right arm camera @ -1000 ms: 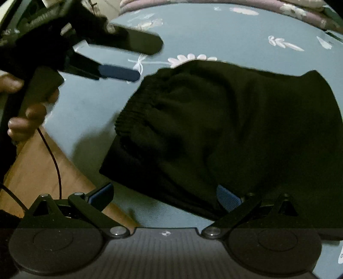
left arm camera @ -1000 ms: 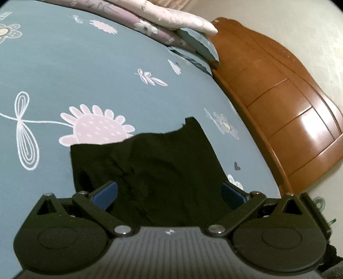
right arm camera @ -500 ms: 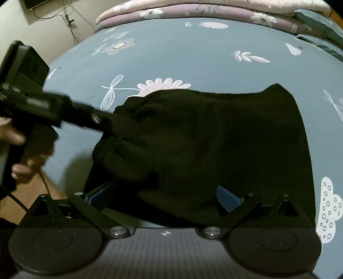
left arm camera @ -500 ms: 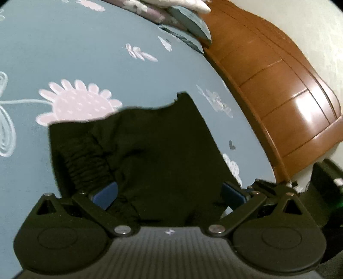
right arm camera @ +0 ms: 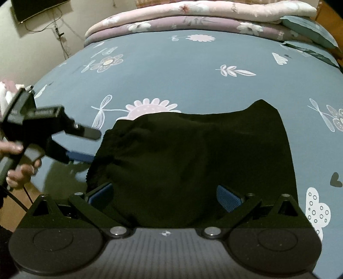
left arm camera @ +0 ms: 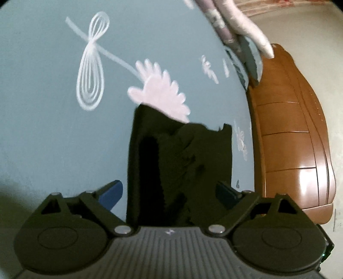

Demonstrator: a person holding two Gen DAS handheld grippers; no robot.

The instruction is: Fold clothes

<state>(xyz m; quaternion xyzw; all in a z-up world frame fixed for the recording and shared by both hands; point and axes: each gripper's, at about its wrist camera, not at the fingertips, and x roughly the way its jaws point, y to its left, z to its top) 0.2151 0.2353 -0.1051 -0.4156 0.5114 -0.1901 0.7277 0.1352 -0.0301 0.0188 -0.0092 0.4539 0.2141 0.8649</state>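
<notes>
left gripper (right arm camera: 85, 146) jaws wide, just closing a little, at the one black garment's (right arm camera: 193, 154) edge; right gripper (right arm camera: 165, 195) spread wide over it.

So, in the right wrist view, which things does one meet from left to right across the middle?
The person's hand → left gripper → black garment → bedsheet's white cloud print.

Left wrist view: close, rolled, looking down along its fingers over the black garment (left arm camera: 182, 163) toward the wooden headboard (left arm camera: 295, 133) at frame right. Right wrist view: close, downward across the bedsheet (right arm camera: 182, 70), folded quilts (right arm camera: 203, 19) at top. Shared: garment and pink flower print (left arm camera: 160, 94).
</notes>
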